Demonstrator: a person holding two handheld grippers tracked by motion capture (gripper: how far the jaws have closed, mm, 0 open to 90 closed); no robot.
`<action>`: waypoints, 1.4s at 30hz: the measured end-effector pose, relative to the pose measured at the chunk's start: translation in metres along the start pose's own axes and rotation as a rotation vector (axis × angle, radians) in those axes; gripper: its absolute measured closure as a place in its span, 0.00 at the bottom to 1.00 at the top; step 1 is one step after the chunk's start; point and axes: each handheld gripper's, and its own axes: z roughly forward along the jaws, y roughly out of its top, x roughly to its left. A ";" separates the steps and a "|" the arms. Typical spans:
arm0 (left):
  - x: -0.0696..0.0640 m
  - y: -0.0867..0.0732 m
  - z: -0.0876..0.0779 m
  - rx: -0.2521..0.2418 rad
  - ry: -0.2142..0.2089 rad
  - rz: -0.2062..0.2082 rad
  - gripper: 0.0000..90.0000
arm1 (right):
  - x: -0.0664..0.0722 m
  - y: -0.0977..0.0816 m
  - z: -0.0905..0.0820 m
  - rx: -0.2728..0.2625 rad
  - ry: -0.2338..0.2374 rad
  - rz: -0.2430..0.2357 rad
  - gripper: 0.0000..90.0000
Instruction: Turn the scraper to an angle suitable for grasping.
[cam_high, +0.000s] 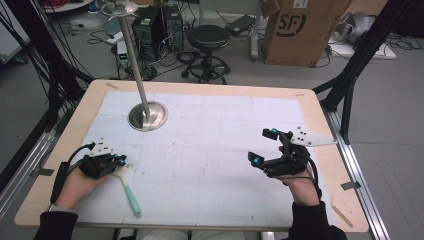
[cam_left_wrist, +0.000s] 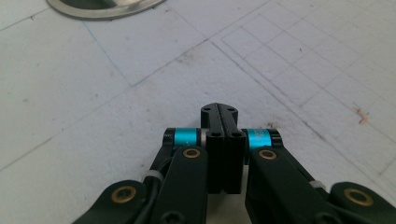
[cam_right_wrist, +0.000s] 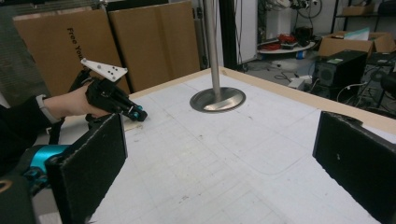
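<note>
Spatula lies head toward closed left gripper; right gripper fingers wide.

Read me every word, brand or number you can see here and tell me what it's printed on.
"SF" in a round logo: on the brown cardboard box on the floor beyond the table.
"Free You...", cut off: on the flat brown cardboard sheet leaning behind the table.
Small label on that box's top edge: too blurred to read.

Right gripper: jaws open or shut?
Open. In the right gripper view the right gripper has its two black jaws standing far apart, with nothing between them.
</note>
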 end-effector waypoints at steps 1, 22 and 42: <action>0.000 -0.001 -0.002 0.003 0.000 -0.004 1.00 | 0.000 0.000 0.002 0.003 0.003 -0.001 0.02; -0.009 -0.027 -0.036 0.038 0.041 -0.085 1.00 | -0.005 0.011 0.042 0.000 0.089 -0.001 0.02; -0.058 -0.040 -0.077 -0.069 -0.070 -0.054 1.00 | -0.006 0.015 0.040 -0.012 0.086 -0.001 0.02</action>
